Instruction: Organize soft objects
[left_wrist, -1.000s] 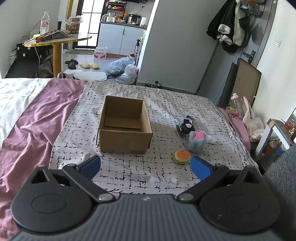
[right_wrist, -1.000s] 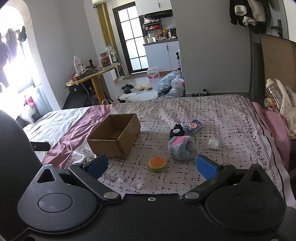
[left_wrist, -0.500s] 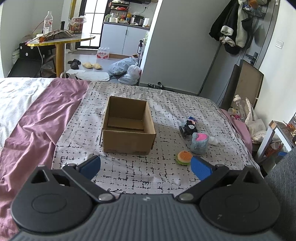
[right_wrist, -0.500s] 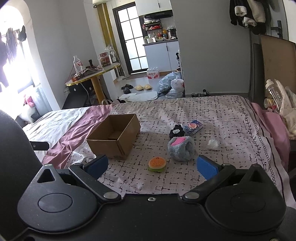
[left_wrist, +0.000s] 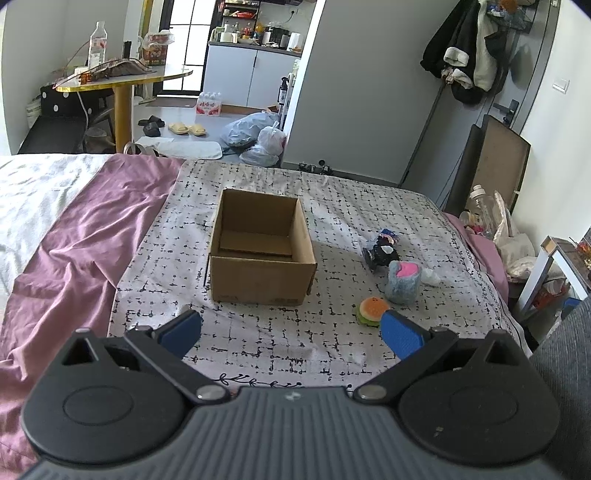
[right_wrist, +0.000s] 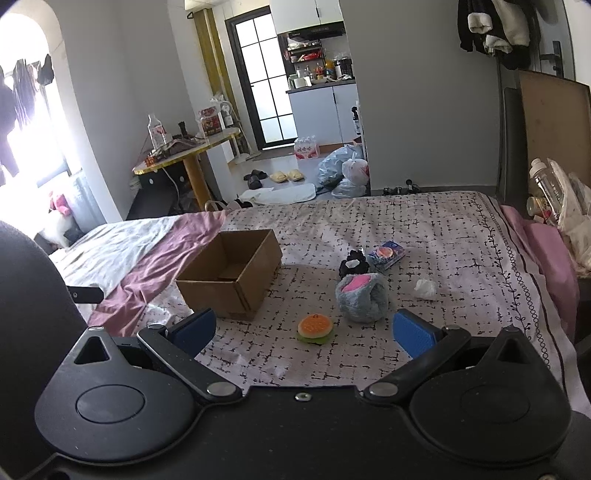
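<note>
1. Both grippers hang above the near edge of the bed with nothing in them: the left gripper (left_wrist: 291, 330) and the right gripper (right_wrist: 302, 330) each have their blue pads spread wide. All the soft things lie loose on the black-and-white patterned bedspread (left_wrist: 332, 199), to the right of the open brown cardboard box (left_wrist: 260, 247), which looks empty.

2. Nearest is the small round squishy toy shaped like a burger (right_wrist: 315, 328). It sits low and flat, so a grab from above may pinch the bedspread with it, or squeeze it out sideways.

3. Just behind it is the grey fluffy plush with a pink patch (right_wrist: 362, 297). It is bulky and yielding; pads closing on fur alone could let it slip on the way to the box.

4. Touching or nearly touching that plush is the small black plush toy (right_wrist: 352, 263), with a blue printed packet (right_wrist: 386, 255) beside it. Reaching for one could drag or knock the other.

5. A crumpled white scrap (right_wrist: 424, 288) lies apart to the right; it is too small to identify, and easily missed.

6. On a soft mattress the light box could be nudged or tipped by a gripper catching its rim during a drop.
</note>
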